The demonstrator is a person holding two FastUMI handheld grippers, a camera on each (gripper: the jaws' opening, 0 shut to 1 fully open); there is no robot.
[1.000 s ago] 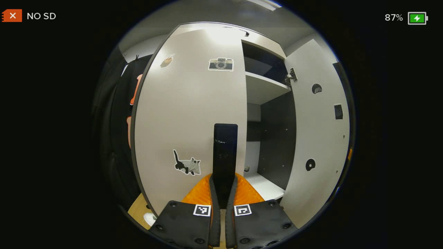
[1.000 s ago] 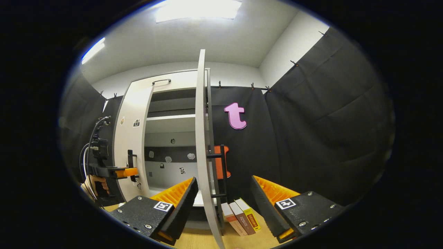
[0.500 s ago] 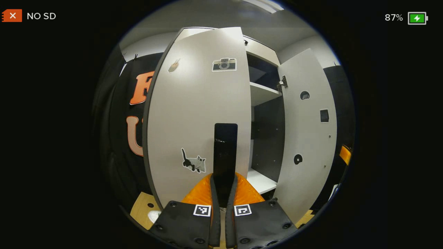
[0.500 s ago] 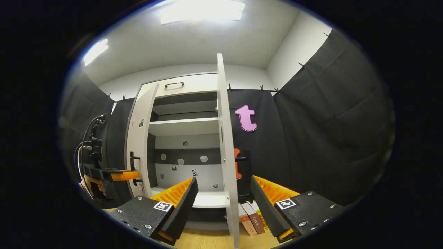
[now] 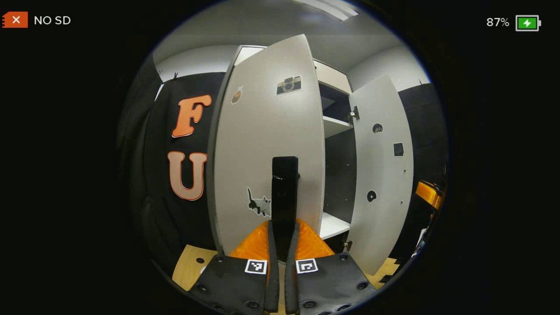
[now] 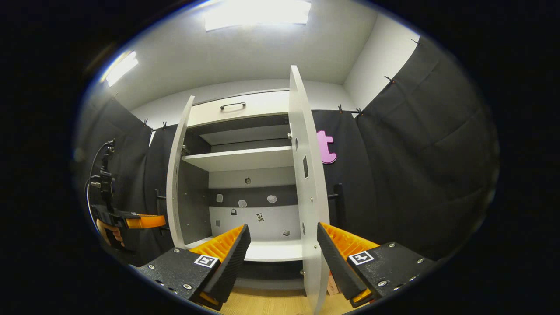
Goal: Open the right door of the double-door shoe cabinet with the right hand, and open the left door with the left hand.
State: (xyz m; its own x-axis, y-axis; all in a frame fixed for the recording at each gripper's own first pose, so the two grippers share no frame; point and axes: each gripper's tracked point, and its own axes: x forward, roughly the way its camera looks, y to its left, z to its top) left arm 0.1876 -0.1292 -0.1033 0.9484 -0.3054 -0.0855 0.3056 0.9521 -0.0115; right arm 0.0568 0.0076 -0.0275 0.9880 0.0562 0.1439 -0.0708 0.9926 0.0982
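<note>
1. Pressed close together, the jaws of the left gripper pinch the black vertical door handle of the left door, one finger on each side of the bar.
2. Spread wide apart, the jaws of the right gripper hold nothing; the lower edge of the right door stands between the two fingers, and I cannot tell whether either touches it.
3. Both doors of the shoe cabinet stand swung out, with the interior open to sight between them.
4. Seen from the left gripper view, the left door carries a camera sticker near the top and a cat sticker just beside the handle.
5. Inside, a white shelf crosses the upper part, and small stickers dot the back panel.
6. Above the opening sits a drawer front with a curved pull.
7. At the far left of the right gripper view, a hand grips the left gripper at the outer face of the left door.
8. Light wooden floor lies under the cabinet, and a book pokes out low behind the right door.
</note>
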